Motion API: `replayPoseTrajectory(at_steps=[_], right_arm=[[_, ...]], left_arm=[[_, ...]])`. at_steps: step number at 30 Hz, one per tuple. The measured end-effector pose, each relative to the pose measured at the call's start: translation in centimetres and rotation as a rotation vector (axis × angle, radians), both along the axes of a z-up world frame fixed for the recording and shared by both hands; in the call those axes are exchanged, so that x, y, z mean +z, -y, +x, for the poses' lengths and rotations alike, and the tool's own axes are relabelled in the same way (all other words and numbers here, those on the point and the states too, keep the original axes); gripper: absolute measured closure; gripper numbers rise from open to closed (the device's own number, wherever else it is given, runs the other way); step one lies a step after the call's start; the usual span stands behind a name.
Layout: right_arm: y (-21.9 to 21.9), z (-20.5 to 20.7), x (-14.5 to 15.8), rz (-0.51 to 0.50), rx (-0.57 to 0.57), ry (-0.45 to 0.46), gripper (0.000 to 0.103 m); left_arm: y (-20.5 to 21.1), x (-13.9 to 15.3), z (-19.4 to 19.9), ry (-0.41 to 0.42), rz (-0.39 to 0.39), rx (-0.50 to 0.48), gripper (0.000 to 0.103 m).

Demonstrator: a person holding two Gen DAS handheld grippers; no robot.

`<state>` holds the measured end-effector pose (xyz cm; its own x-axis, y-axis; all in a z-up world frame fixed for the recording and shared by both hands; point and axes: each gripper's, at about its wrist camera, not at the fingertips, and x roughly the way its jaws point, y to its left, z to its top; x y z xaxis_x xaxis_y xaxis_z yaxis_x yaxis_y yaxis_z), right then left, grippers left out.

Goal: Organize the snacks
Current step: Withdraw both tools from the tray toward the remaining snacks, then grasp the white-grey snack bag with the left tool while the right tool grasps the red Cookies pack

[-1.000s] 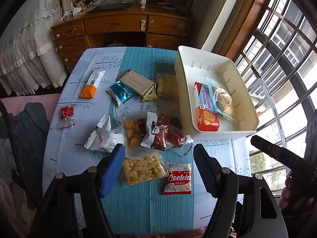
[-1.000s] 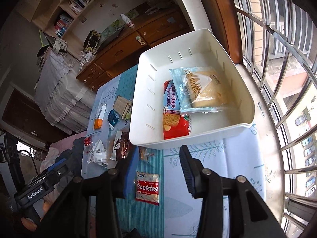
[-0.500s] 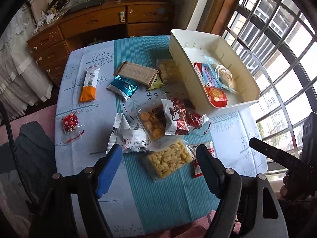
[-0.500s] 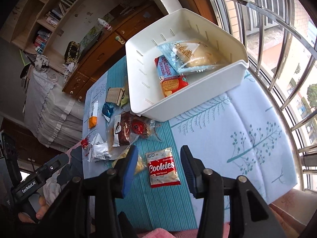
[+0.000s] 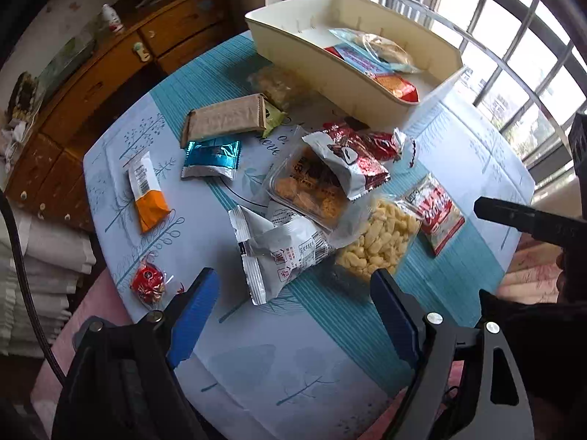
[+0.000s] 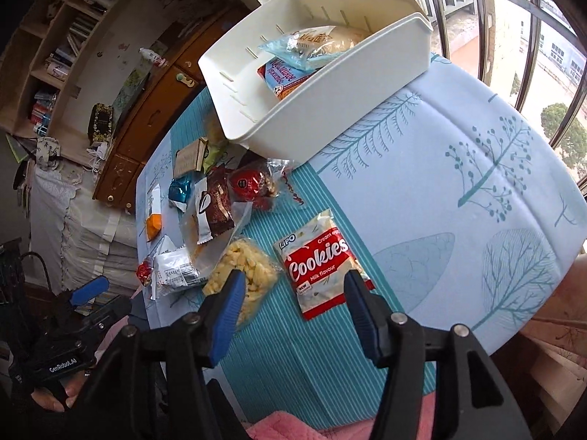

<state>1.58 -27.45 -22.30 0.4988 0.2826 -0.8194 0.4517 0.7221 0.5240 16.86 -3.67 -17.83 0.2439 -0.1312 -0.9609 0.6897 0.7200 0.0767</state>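
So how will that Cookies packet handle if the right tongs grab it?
The Cookies packet lies flat and thin, so it is probably light. Its glossy wrapper may slip and crinkle. The biscuits inside could crack under a hard squeeze.

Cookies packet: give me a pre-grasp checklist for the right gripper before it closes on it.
1. Right gripper open, its jaws having just been opening: ok.
2. Cookies packet lies flat on the tablecloth, lower end between the fingers: ok.
3. Nothing on top of the packet: ok.
4. Yellow puff bag sits right by the left finger and may get pinched: not ok.
5. White bin has free space for another snack: ok.
6. Left gripper open and over the silver packet, clear of the cookies: ok.
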Motion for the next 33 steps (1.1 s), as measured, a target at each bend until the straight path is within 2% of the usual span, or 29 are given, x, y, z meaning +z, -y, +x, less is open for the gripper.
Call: replayPoseTrajectory(at_steps=[3,8,13,15,19,24,27,33], right_arm=[[-0.8,-0.1,-0.4,-0.017,0.009,-0.003,0.038],[-1.7,-0.2,-0.6,-0.109,0.052,-0.006,0.029],[-3.2,0.3,-0.9,-0.271,0.147,-0.008,0.027],[-3.9,0.4,-1.3,-0.357,0.181,-0.006,0.027],[-4.7,0.5,-2.6,-0.439,0.219,-0.026,0.027],[-5.4,0.6,-3.6,-0.468,0.242,-0.012,0.027],[-5.8,1.0,-4.3,-0.48,0.245,-0.008,0.027],[-6.0,1.6,-5.3,-0.493,0.229,-0.007,0.027]], left_arm=[[0.3,-1.3,0.3,-0.011,0.035,-0.088,0.02],[0.9,-3.0,0.4,0.0,0.065,-0.178,0.02],[1.8,-4.6,0.7,0.008,0.082,-0.247,0.02],[2.2,-5.5,0.9,0.021,0.114,-0.266,0.02],[2.7,-7.0,1.1,0.049,0.148,-0.291,0.02],[3.3,-8.3,1.9,0.084,0.173,-0.293,0.02],[3.6,-9.1,2.7,0.077,0.174,-0.285,0.019],[4.2,-10.5,3.3,0.079,0.184,-0.303,0.011]])
